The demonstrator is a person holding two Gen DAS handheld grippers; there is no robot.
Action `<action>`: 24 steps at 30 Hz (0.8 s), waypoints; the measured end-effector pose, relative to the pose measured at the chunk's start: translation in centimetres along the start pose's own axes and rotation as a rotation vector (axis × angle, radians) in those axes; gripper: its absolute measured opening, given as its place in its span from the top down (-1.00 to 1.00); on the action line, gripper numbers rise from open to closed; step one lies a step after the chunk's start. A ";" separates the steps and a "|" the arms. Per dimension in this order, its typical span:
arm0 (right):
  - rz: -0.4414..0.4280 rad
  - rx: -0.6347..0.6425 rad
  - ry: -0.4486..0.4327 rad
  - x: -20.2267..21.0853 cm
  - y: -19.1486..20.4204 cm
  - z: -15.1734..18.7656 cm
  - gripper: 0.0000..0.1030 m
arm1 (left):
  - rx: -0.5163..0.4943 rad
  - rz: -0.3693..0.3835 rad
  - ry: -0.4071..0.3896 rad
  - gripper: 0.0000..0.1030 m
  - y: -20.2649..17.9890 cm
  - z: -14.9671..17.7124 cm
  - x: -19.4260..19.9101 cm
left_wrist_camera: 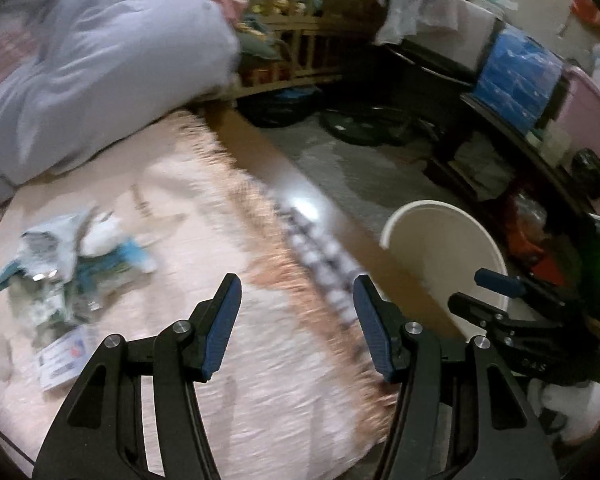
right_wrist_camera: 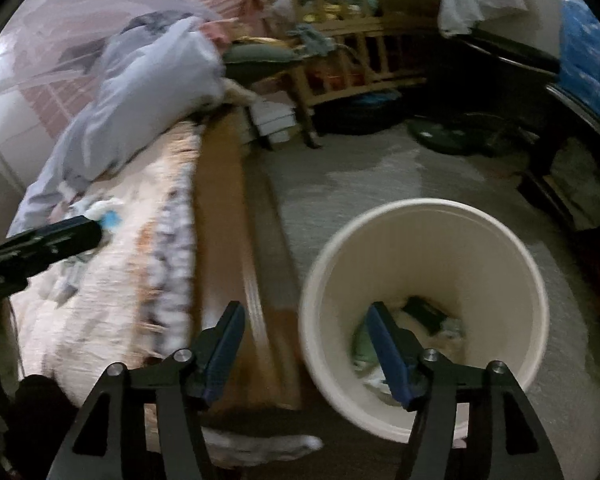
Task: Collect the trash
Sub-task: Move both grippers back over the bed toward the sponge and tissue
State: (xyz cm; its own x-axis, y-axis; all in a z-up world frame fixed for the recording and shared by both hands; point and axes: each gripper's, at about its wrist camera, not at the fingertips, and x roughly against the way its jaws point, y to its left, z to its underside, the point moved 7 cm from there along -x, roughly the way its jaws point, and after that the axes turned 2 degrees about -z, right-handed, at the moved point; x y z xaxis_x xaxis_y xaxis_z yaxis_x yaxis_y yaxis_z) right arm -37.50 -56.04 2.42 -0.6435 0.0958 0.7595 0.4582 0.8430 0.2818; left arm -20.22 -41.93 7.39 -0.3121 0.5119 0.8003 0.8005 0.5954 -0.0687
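Observation:
A heap of crumpled wrappers and paper lies on the pink bed cover, left of my left gripper. A small printed card sits just below the heap. The left gripper hangs over the cover, open, with nothing between its fingers. A cream bin stands on the floor beside the bed, with several scraps of trash at its bottom. My right gripper is open and holds nothing; its right finger is over the bin's mouth, its left finger over the bed's edge. The bin also shows in the left wrist view.
A grey-blue duvet is bunched at the head of the bed. The bed's wooden side rail runs next to grey carpet. A wooden rack full of things and a dark shelf with a blue bundle line the far side.

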 end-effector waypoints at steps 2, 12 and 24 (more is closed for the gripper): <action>-0.023 0.027 0.003 -0.4 1.9 -0.3 -0.19 | 0.027 -0.017 0.000 -0.10 2.0 0.3 0.5; -0.131 0.171 0.071 -4.1 11.7 -0.2 -0.19 | 0.193 -0.111 -0.001 -0.10 12.8 3.7 3.0; -0.219 0.338 0.136 -9.1 21.9 -0.6 -0.26 | 0.431 -0.244 0.025 -0.10 27.1 10.8 5.3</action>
State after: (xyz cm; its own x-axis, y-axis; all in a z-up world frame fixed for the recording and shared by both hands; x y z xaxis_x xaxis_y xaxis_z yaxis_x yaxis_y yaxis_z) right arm -21.21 -38.77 1.99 -0.6057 -0.1563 0.7802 0.0787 0.9639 0.2543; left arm -5.72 -16.44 3.39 -0.4475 0.3143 0.8373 0.4194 0.9006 -0.1139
